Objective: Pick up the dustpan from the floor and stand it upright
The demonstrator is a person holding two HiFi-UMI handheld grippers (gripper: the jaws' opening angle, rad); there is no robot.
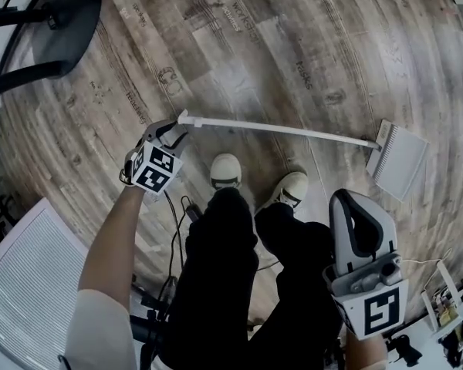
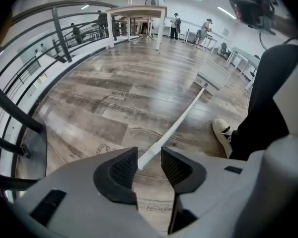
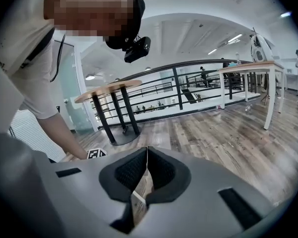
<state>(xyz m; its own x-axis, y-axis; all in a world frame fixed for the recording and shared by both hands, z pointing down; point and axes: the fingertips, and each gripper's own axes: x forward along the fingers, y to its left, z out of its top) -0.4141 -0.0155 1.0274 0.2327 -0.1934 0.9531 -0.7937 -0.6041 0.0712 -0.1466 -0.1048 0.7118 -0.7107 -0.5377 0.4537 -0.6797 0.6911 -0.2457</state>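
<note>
Dustpan position: white long-handled dustpan (image 1: 400,160) flat on grey-brown wood-plank floor (image 1: 278,52). Ribbed pan at the 3 o'clock end, thin handle (image 1: 278,130) running toward 9 o'clock.

Left claw (image 1: 174,135): apart, pointed steeply down at the 9 o'clock tip of the handle. In the left gripper view, handle tip visible in the gap between the 2 pads (image 2: 123,168), not pinched.

Right claw (image 1: 353,203): together, nothing between. Located at 5 o'clock in the head view, not touching the dustpan.

2 white shoes (image 1: 225,169): just at 6 o'clock of the handle.
</note>
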